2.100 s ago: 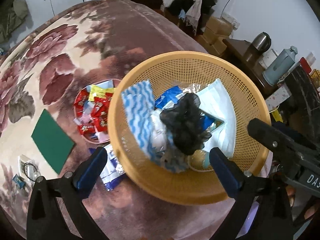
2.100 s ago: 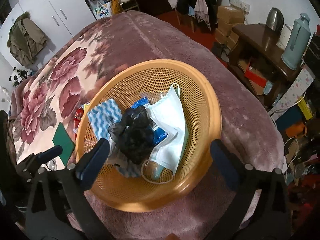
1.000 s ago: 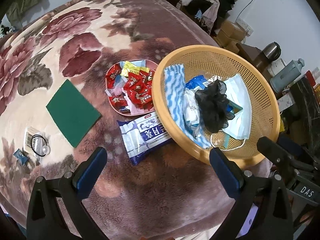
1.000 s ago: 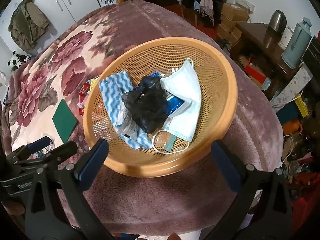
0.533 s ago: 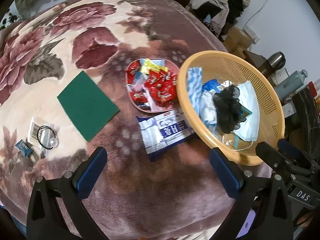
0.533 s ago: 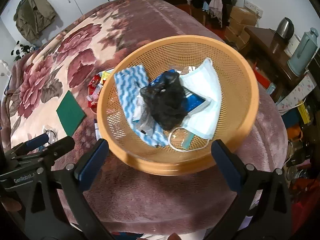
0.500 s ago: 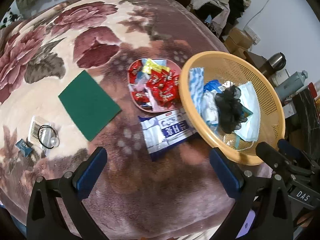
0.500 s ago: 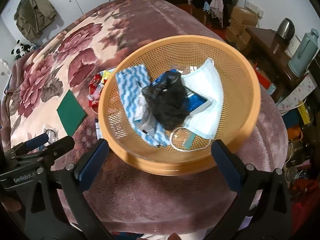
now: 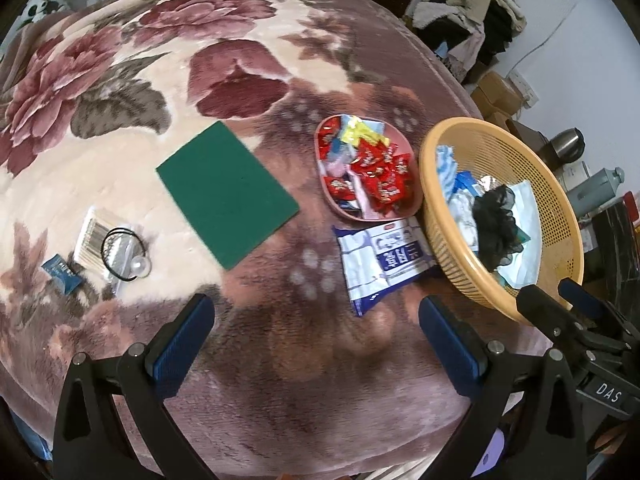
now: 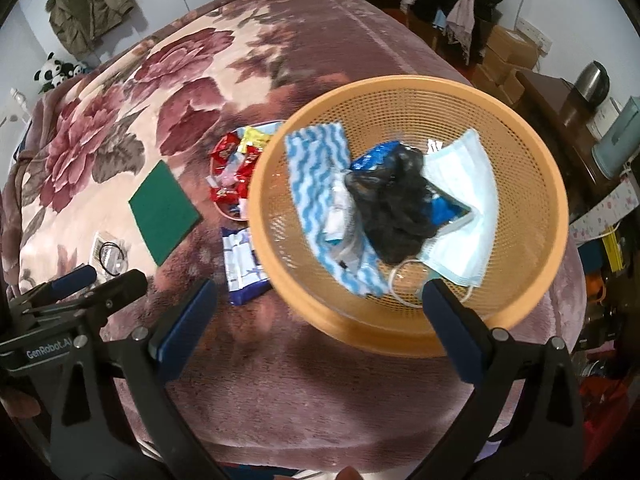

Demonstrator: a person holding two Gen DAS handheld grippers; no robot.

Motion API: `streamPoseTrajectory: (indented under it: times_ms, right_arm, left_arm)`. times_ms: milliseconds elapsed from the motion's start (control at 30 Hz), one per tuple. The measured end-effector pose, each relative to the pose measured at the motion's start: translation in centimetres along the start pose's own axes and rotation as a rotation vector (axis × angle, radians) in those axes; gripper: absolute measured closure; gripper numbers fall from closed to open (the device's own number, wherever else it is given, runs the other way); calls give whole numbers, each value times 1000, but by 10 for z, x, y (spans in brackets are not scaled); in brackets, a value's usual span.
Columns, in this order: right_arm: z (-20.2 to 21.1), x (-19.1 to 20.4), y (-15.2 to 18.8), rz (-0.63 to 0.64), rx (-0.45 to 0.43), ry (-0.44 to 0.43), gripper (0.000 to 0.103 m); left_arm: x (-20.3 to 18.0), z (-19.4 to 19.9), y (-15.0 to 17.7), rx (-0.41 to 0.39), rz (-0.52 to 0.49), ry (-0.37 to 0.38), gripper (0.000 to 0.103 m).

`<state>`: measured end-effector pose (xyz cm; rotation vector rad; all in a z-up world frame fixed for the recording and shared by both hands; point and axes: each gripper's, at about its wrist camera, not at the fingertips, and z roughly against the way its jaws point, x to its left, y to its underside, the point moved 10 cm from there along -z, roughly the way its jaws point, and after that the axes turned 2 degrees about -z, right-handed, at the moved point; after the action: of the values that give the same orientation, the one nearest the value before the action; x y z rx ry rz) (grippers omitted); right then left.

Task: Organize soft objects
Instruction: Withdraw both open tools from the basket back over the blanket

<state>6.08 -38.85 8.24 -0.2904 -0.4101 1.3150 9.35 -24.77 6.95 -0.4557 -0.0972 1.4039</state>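
Note:
An orange mesh basket [image 10: 532, 184] [image 9: 560, 216] stands on the floral blanket and holds a blue-white wavy cloth [image 10: 316, 160], a black mesh scrunchie [image 10: 400, 208] [image 9: 496, 220], a pale blue face mask [image 10: 468, 208] and blue packets. A green scouring pad [image 9: 226, 192] [image 10: 164, 210] and a blue-white tissue pack [image 9: 384, 260] [image 10: 242, 266] lie on the blanket. My left gripper [image 9: 316, 332] is open and empty above the blanket's near edge. My right gripper [image 10: 320, 312] is open and empty over the basket's near rim.
A pink dish of wrapped candies [image 9: 368, 172] [image 10: 236, 160] sits between pad and basket. A cotton swab packet with a black hair tie [image 9: 116, 248] and a small blue sachet [image 9: 60, 272] lie at the left. A dark side table with kettle [image 10: 592, 76] stands to the right.
Both grippers have pulled back and up from the basket. The left view has swung left, so more of the blanket, the green pad and the hair tie show.

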Motion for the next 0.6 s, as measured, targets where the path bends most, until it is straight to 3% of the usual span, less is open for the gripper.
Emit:
streamPoseTrajectory:
  times_ms: [600]
  right_arm:
    - [-19, 71, 5, 100, 35, -27, 0]
  left_arm:
    - [76, 4, 12, 4, 110, -23, 1]
